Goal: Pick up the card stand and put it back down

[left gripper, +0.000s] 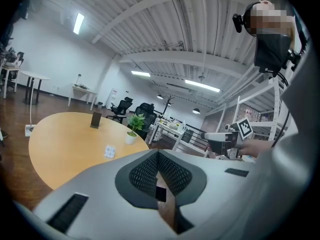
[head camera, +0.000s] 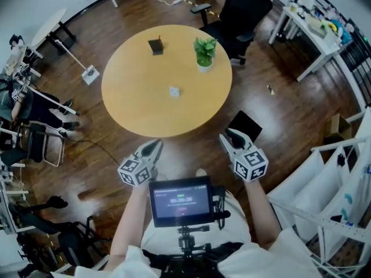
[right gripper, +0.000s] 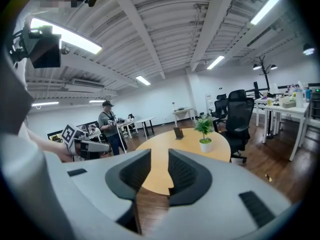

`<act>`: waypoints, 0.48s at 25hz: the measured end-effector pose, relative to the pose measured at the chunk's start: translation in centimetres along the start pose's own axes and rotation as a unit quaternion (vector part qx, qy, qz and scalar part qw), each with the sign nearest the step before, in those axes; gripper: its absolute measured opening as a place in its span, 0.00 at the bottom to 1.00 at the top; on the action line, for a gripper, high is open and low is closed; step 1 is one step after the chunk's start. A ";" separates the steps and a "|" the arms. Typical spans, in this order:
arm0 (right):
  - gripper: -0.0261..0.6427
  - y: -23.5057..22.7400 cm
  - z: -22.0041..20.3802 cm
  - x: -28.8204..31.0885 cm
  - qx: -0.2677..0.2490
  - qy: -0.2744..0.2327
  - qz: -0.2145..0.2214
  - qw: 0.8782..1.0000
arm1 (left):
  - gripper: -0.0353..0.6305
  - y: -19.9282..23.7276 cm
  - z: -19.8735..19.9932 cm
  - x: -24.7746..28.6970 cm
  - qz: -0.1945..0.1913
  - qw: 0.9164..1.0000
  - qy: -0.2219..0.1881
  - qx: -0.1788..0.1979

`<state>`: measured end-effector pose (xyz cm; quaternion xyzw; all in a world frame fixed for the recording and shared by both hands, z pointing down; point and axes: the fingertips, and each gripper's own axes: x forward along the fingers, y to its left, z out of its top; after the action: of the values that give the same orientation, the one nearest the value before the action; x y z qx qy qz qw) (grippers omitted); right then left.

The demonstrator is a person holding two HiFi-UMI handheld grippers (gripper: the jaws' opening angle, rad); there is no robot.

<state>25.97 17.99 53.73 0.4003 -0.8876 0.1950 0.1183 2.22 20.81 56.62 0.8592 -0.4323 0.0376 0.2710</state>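
Note:
The card stand (head camera: 155,45) is a small dark upright piece on the far side of the round wooden table (head camera: 133,106); it also shows in the left gripper view (left gripper: 95,119) and the right gripper view (right gripper: 178,132). Both grippers hang short of the table's near edge, far from the stand. My left gripper (head camera: 155,146) (left gripper: 158,155) has its pads together with nothing in them. My right gripper (head camera: 228,135) (right gripper: 159,156) stands open, a gap between its pads, and holds nothing.
A potted plant (head camera: 204,52) and a small white block (head camera: 174,91) also sit on the table. A black office chair (head camera: 243,10) stands behind it, white desks (head camera: 307,22) at the far right, a white rack (head camera: 324,184) beside me. A person (right gripper: 107,126) stands farther off.

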 end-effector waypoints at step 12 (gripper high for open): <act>0.22 6.7 0.2 3.3 0.010 -0.010 -0.034 0.999 | 0.05 6.1 1.0 -6.3 -0.015 1.000 0.021 0.004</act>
<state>18.76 19.71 53.07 0.4333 -0.8726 0.1955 0.1125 -6.53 21.91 56.59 0.8657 -0.4138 0.0536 0.2767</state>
